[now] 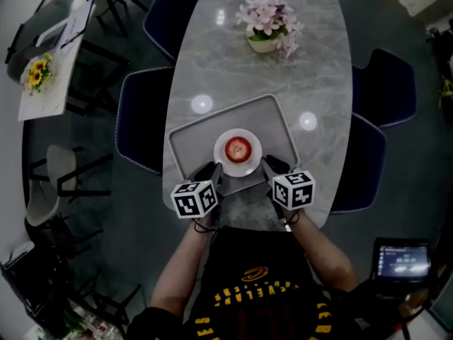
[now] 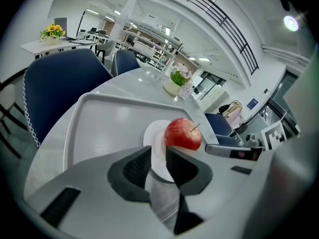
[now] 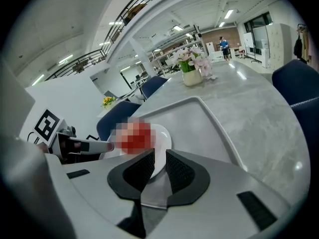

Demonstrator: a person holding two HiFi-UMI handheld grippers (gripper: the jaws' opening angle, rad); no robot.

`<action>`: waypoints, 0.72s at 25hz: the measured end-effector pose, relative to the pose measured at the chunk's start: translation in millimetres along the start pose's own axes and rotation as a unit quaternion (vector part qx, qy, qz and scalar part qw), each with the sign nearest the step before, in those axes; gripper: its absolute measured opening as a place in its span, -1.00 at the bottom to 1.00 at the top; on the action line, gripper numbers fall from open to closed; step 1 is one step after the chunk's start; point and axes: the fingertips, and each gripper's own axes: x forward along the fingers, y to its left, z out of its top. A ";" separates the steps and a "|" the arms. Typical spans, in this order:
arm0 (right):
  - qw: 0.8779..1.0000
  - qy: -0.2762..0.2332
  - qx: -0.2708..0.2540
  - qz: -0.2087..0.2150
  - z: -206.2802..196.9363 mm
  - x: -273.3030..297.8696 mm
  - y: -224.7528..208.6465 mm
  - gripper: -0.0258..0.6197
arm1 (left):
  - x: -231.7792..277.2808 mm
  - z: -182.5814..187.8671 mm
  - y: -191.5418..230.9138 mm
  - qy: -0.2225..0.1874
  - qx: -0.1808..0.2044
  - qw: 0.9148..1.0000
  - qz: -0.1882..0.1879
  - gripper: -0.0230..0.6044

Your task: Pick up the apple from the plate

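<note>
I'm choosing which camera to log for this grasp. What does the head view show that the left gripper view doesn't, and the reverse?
Only the head view: the person's forearms and the whole outline of the grey rectangular tray.

Only the left gripper view: the left gripper with its jaws slightly apart and nothing between them, and the thin stem of the red apple.

Both: that apple on the round white plate, resting on the tray, and the pink flowers in a white pot further along the table.
</note>
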 end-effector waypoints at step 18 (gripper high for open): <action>0.994 0.088 0.066 0.004 -12.6 32.3 -11.5 -0.70 | 31.7 -12.8 19.0 0.058 -0.078 0.995 -0.005 -0.68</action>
